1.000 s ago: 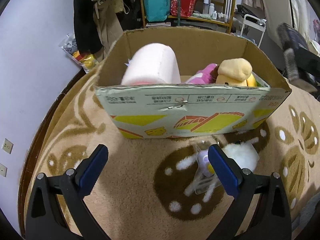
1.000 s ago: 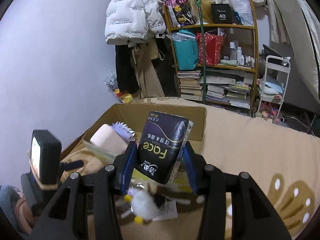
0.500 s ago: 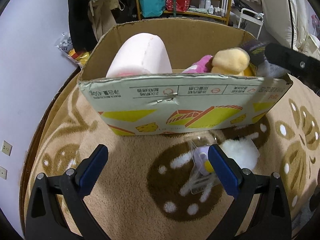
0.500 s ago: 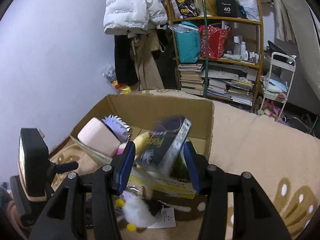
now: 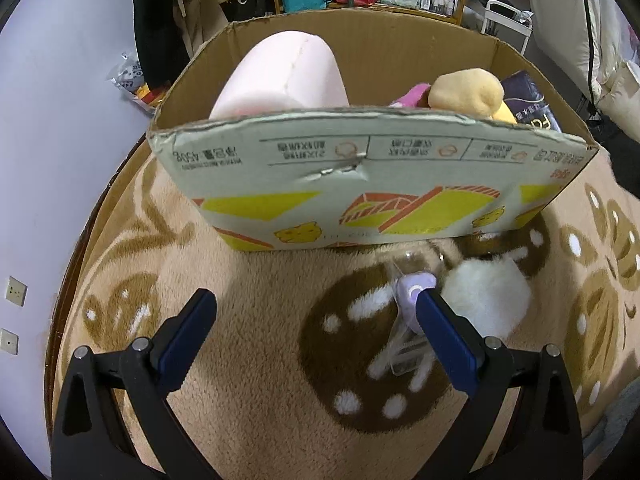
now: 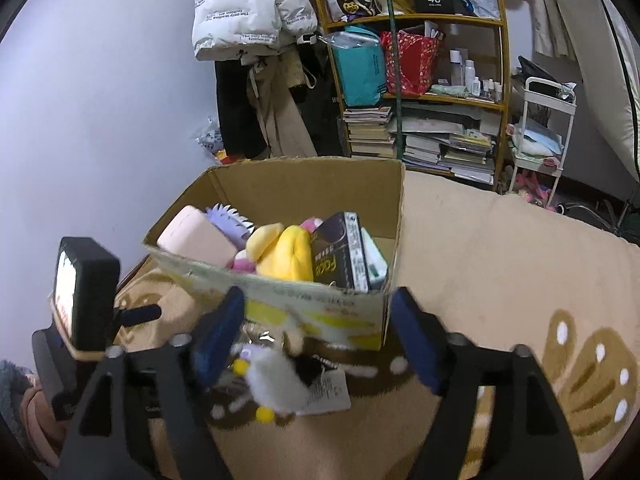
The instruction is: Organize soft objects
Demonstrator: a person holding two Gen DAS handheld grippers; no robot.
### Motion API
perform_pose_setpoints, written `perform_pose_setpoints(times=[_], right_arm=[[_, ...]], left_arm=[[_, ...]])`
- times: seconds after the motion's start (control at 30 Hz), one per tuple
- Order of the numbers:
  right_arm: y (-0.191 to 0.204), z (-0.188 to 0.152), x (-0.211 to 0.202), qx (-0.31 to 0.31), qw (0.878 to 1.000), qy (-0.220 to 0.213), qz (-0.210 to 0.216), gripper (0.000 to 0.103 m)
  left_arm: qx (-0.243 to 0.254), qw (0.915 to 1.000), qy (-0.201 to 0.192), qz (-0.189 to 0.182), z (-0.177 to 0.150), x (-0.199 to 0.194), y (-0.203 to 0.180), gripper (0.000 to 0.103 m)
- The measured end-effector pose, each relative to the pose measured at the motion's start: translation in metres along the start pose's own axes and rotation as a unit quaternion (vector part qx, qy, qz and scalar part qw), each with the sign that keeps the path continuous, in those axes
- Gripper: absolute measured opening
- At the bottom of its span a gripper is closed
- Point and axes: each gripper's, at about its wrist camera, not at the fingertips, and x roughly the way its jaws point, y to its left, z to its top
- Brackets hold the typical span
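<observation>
An open cardboard box (image 5: 360, 184) (image 6: 304, 312) stands on the patterned blanket. Inside lie a pink foam cushion (image 5: 280, 76) (image 6: 196, 240), a yellow plush (image 5: 468, 92) (image 6: 288, 252), a pink plush (image 5: 412, 94) and the dark Face tissue pack (image 6: 340, 258) (image 5: 528, 104) at the right end. A white fluffy toy (image 5: 486, 300) (image 6: 276, 380) with a clear packet lies on the blanket in front of the box. My left gripper (image 5: 316, 336) is open and empty, low before the box. My right gripper (image 6: 316, 336) is open and empty, above the white toy.
A wooden shelf (image 6: 420, 92) with books, bags and bottles stands behind, with coats (image 6: 248, 20) hanging at its left. A white trolley (image 6: 544, 132) is at the right. The left gripper's camera unit (image 6: 86, 292) shows at the left. The wall (image 5: 60, 120) borders the blanket's left.
My right gripper opened and let the dark tissue pack drop into the box's right end, then drew back. My left gripper moved a little closer to the box.
</observation>
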Motion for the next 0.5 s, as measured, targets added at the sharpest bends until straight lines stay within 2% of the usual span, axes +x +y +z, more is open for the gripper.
perform_pose_setpoints(times=[0.2,0.4,0.5], right_arm=[[0.002,-0.014,-0.001,0.002,1.0,0.029,0.0,0.086],[-0.002,-0.031,0.023,0.024,0.996,0.086,0.014,0.086],[-0.004,-0.037,0.033,0.033,0.994,0.101,0.022,0.086]], left_arm=[[-0.003,0.9997,0.014,-0.018,0.0,0.005,0.001,0.099],[-0.008,0.9988,0.03,-0.039,-0.002,0.014,0.005,0.099],[-0.005,0.9984,0.039,-0.04,-0.001,0.021,0.006,0.099]])
